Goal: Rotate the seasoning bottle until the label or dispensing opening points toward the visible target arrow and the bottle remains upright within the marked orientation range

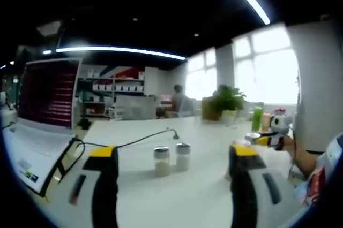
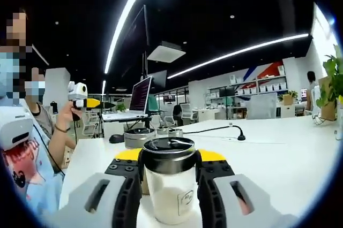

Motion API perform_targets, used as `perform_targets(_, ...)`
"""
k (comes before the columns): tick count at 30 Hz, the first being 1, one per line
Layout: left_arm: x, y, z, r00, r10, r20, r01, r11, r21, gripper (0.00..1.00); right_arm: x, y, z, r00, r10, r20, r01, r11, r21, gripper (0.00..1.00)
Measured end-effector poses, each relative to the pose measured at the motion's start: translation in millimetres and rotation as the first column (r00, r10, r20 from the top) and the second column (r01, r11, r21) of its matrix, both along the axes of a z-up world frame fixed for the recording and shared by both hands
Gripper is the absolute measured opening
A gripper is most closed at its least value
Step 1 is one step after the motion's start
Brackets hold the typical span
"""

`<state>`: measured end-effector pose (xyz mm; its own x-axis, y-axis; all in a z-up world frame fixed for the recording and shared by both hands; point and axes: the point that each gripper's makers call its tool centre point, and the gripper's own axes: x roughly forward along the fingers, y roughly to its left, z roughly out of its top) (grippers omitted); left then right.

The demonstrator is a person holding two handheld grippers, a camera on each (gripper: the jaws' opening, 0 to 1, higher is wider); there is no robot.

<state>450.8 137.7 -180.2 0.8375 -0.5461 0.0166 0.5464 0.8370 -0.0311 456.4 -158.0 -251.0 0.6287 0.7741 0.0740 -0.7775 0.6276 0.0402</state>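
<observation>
Seasoning bottle (image 2: 170,185) upright (axis vertical), right tongs (image 2: 170,177) clamping

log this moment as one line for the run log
right gripper: shut on seasoning bottle, upright on white table | left gripper: open, holding nothing | two small jars ahead of left gripper | laptop beside it

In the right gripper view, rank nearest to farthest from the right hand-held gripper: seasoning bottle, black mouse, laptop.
1. Seasoning bottle, between the right hand-held gripper's jaws.
2. Black mouse, left on the table.
3. Laptop, behind the mouse.
</observation>
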Motion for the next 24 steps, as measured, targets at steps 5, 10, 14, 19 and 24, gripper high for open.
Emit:
perform_targets(5, 0.3, -0.2, -0.8, 1.000, 0.000, -0.002, 0.000, 1.000, 0.004, 0.90, -0.1, 1.9, 0.0, 1.000, -0.011, -0.008, 0.011, 1.000, 0.013, 0.38)
perform_targets(10, 0.4, 1.1, -0.8, 1.000, 0.005, -0.002, -0.005, 1.000, 0.001, 0.90, -0.3, 2.0, -1.0, 0.999, -0.033, -0.021, 0.033, 0.999, 0.015, 0.38)
perform_targets(14, -0.2, 1.8, 0.1, 1.000, 0.003, 0.000, -0.003, 1.000, 0.002, 0.90, -0.5, 2.2, -1.2, 0.997, -0.069, -0.035, 0.069, 0.998, 0.001, 0.38)
perform_targets(19, -0.3, 2.2, -0.1, 1.000, 0.005, 0.001, -0.005, 1.000, 0.003, 0.90, -0.7, 0.3, -2.3, 0.995, -0.095, -0.040, 0.095, 0.995, -0.011, 0.38)
perform_targets(24, -0.9, 3.4, 0.7, 1.000, 0.003, 0.001, -0.003, 1.000, 0.004, 0.90, -1.4, -0.6, -2.5, 0.990, -0.138, -0.040, 0.137, 0.990, -0.024, 0.37)
